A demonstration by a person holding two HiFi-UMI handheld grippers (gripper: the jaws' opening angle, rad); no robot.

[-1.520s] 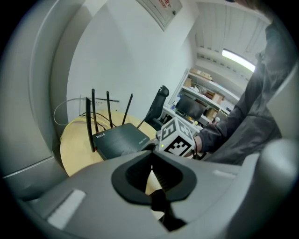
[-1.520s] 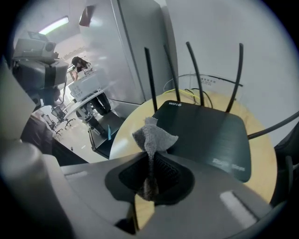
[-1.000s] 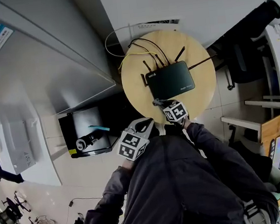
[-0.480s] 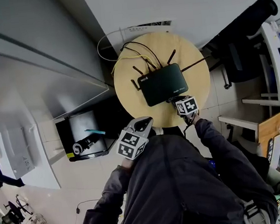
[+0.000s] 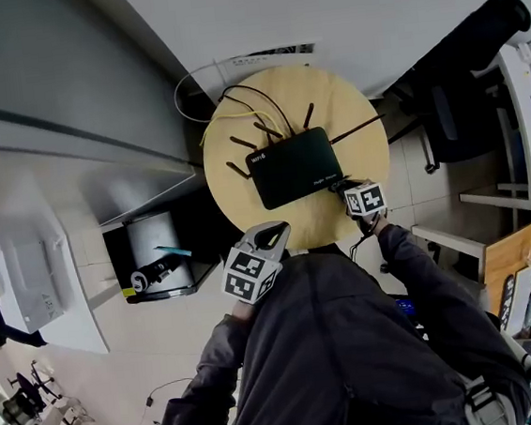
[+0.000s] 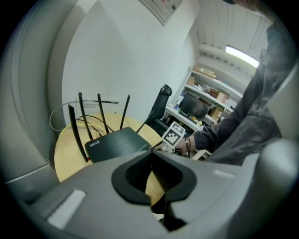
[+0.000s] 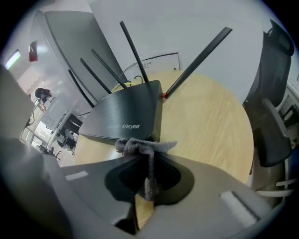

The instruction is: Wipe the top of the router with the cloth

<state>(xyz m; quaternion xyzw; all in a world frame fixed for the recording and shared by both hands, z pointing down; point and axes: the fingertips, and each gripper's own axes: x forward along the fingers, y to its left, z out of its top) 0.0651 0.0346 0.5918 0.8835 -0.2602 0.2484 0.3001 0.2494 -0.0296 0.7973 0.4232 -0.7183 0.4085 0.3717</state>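
A black router (image 5: 295,166) (image 7: 125,116) (image 6: 117,143) with several upright antennas lies on a round wooden table (image 5: 357,141). My right gripper (image 5: 350,188) (image 7: 145,150) is shut on a small grey cloth (image 7: 144,147), which bunches out past the jaws just at the router's near right corner. The left gripper (image 5: 271,244) (image 6: 151,150) hangs at the table's near edge, off the router, its jaws closed together with nothing between them.
Black and yellow cables (image 5: 235,106) trail off the table's far side toward the wall. A black office chair (image 5: 463,73) stands to the right. A dark bin (image 5: 158,265) with a grey lid sits on the floor at the left, beside a white desk (image 5: 46,277).
The right gripper with the cloth has slid rightward along the router's near edge to its right corner. The left gripper has stayed in place.
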